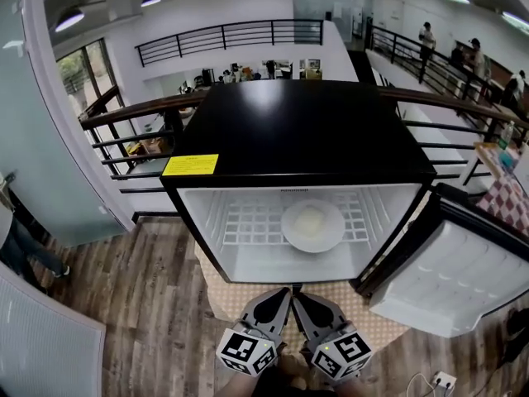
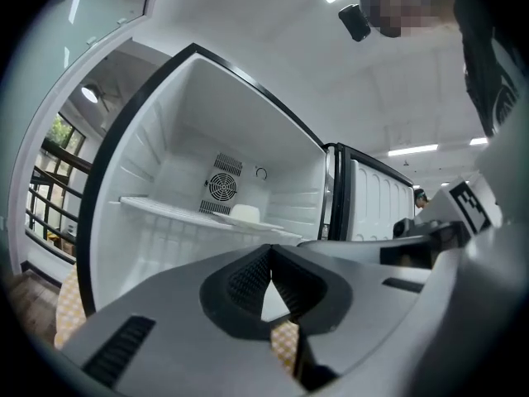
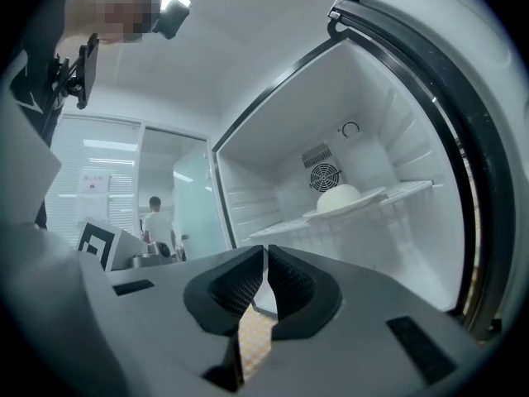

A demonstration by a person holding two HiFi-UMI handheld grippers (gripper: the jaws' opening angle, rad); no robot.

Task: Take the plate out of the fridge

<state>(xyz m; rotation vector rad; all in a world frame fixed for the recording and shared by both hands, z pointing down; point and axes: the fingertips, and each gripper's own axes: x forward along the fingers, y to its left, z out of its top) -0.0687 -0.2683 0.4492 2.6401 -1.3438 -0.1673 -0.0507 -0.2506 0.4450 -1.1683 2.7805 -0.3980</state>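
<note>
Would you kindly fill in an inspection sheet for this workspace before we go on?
Surface: white wire shelf inside the open fridge; its door is swung out to the right.
Job's things: plate on the shelf, with a pale mound of food on it, untouched.
Clutter: yellow label on the fridge top; otherwise nothing seen.
Grippers: left gripper and right gripper both shut and empty, side by side in front of the fridge.
Cables: white plug and cord on the floor at lower right.
Surroundings: checked mat on a wooden floor; railing; people beyond.
</note>
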